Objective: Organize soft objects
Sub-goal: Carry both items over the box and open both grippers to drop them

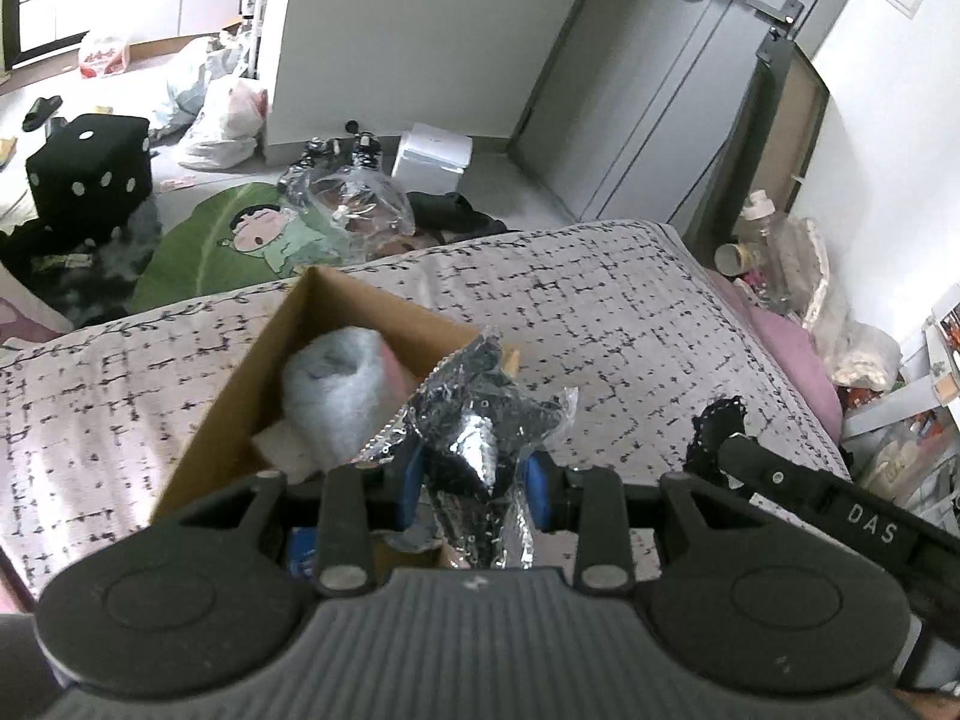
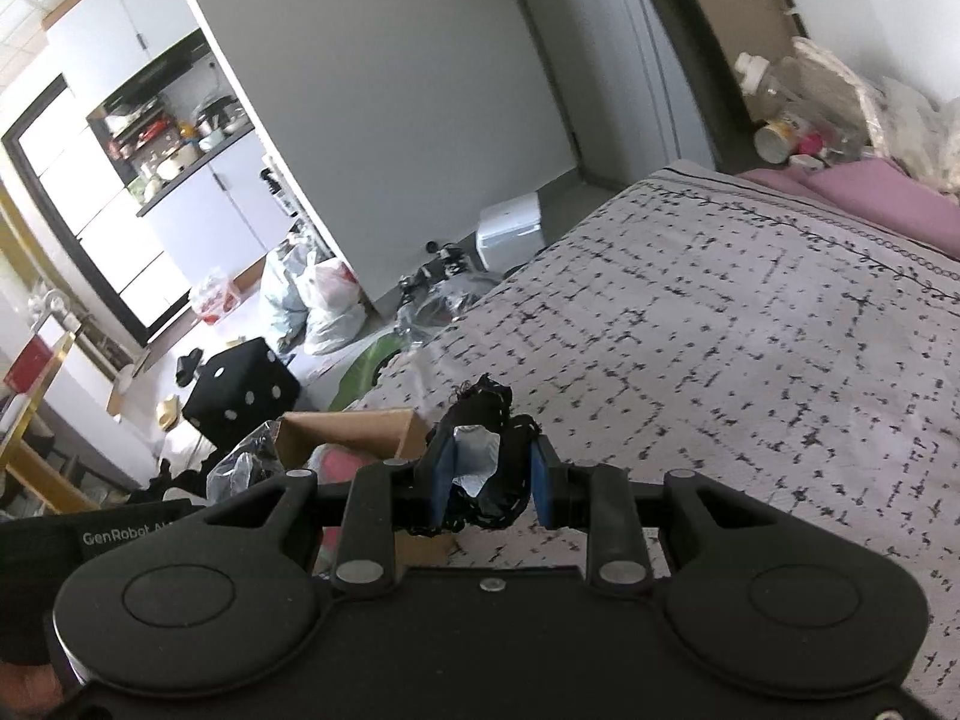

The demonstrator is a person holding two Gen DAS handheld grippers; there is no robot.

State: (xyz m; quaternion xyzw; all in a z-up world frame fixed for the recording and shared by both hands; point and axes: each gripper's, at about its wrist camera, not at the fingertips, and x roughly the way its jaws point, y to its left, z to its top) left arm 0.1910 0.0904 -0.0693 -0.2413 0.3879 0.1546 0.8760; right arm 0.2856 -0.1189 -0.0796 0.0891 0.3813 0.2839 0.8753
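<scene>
The left gripper (image 1: 474,495) has its blue fingers (image 1: 409,489) clamped on a crinkled clear plastic bag (image 1: 480,420) with dark contents, held above the bed (image 1: 630,312) — just over the open cardboard box (image 1: 252,396) near the bed's foot edge. The right gripper (image 2: 489,492) pinches a black lace-edged cloth (image 2: 480,414) above the bedspread. Beyond the foot edge, a black dice cushion (image 1: 90,171) sits on the floor.

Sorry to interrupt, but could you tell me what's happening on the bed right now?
A person is tidying soft things with a handheld gripper in each hand. The left gripper is shut on a crinkly clear bag with dark fabric inside, held over an open cardboard box on the patterned bedspread. The box already holds a pale fluffy bundle. The right gripper is shut on a black lacy piece.
</scene>
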